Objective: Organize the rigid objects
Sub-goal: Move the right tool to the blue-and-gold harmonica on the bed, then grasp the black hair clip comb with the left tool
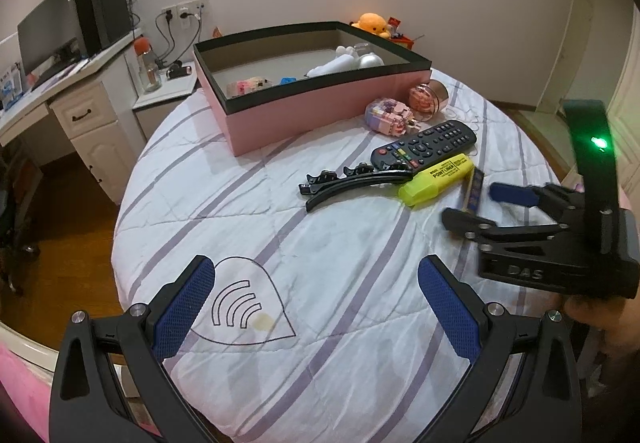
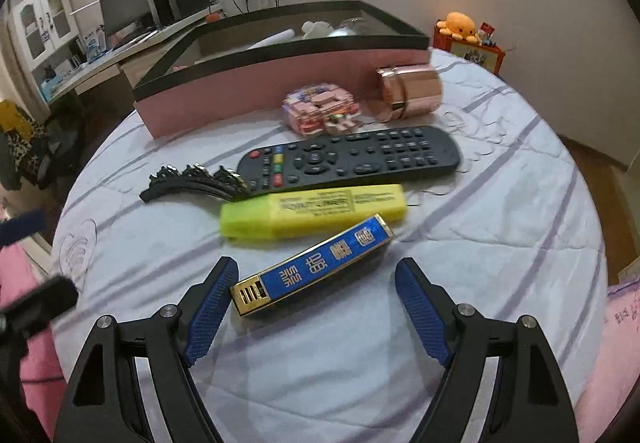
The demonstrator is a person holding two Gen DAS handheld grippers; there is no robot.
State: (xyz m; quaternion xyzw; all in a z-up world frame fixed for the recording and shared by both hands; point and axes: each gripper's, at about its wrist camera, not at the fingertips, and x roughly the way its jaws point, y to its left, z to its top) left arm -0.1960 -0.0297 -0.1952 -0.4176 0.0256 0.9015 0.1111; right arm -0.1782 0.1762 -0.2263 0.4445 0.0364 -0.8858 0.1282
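On the striped bedspread lie a blue and gold harmonica (image 2: 310, 267), a yellow highlighter (image 2: 312, 211), a black remote (image 2: 348, 159), a black hair clip (image 2: 192, 183), a pink brick model (image 2: 324, 109) and a copper jar (image 2: 412, 93). My right gripper (image 2: 316, 311) stands open, its fingers either side of the harmonica's near end without touching. The left wrist view shows the right gripper (image 1: 476, 203) over the harmonica (image 1: 474, 191). My left gripper (image 1: 316, 299) hangs open over bare bedspread, holding nothing. The pink box (image 1: 320, 111) behind holds several items.
A desk (image 1: 60, 83) with a monitor and speakers stands at the left, wooden floor below it. An orange plush toy (image 2: 460, 27) sits on a red box at the back right. A pink cloth (image 2: 24, 323) lies at the bed's left edge.
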